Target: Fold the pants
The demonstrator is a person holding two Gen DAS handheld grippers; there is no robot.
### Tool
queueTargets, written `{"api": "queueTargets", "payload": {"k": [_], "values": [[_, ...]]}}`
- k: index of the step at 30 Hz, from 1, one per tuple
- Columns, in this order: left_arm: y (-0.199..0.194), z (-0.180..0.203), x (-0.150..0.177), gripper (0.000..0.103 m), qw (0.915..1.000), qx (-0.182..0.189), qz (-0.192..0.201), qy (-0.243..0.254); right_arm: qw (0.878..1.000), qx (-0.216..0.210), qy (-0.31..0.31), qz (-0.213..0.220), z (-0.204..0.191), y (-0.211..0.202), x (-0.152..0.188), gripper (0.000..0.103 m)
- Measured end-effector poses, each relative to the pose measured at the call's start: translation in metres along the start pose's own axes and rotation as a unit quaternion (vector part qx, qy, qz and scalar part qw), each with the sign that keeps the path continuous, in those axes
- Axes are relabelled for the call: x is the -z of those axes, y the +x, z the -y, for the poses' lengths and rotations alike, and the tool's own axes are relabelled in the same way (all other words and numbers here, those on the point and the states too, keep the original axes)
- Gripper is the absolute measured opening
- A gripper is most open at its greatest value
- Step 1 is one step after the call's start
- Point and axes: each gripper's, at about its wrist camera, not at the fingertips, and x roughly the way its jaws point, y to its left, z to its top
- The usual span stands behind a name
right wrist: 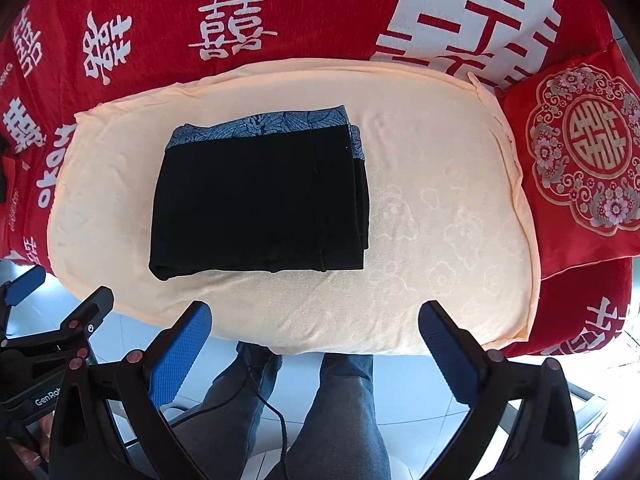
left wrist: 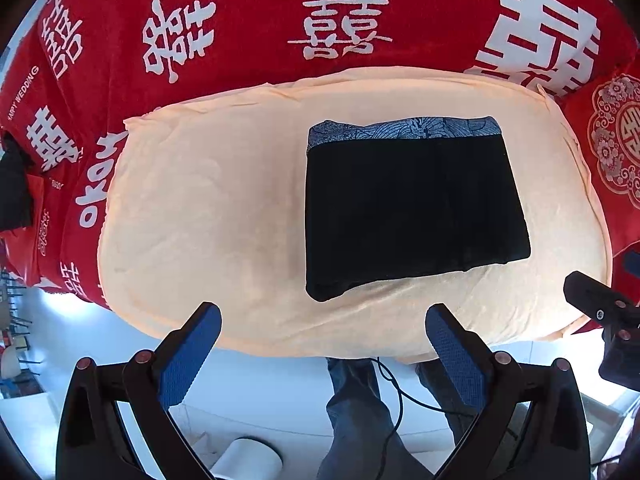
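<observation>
Pants: we see black pants (left wrist: 412, 212) (right wrist: 260, 200) folded into a compact rectangle, with a blue patterned band along the far edge.
Where the pants lie: flat on a peach blanket (left wrist: 208, 200) (right wrist: 440, 208), apart from both grippers; in the left wrist view they sit right of centre, in the right wrist view left of centre.
Folded edges: in the right wrist view we count several stacked layers stepping along the right side of the pants.
Left gripper: our left gripper (left wrist: 323, 326) hangs above the near edge of the blanket, its blue-padded fingers (left wrist: 192, 356) spread wide with nothing between them.
Right gripper: our right gripper (right wrist: 315, 324) is likewise spread wide and holds nothing, poised over the near blanket edge.
Surface: the blanket covers a red cloth (left wrist: 248, 12) (right wrist: 320, 4) printed with white Chinese characters.
Cushion: a red cushion (right wrist: 580, 160) with a round floral emblem lies just beside the blanket's right edge.
Below: we see legs in blue jeans (left wrist: 352, 412) (right wrist: 344, 408) and a thin black cable (right wrist: 276, 412); the floor looks like pale tile, though the glare makes that uncertain.
</observation>
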Motion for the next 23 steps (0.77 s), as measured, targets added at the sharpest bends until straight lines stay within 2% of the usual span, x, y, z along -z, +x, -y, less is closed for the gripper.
{"api": "queueTargets", "payload": {"k": [11, 23], "values": [[-0.0025, 0.0051, -0.0004, 0.103, 0.9999, -0.001, 0.005, 0.013, 1.000, 0.000, -0.003, -0.001, -0.0020, 0.0012, 0.0004, 0.103], [-0.0036, 0.0016, -0.0013, 0.103, 0.9999, 0.008, 0.007, 0.002, 1.000, 0.004, -0.008, -0.006, -0.0030, 0.0056, -0.0005, 0.103]]}}
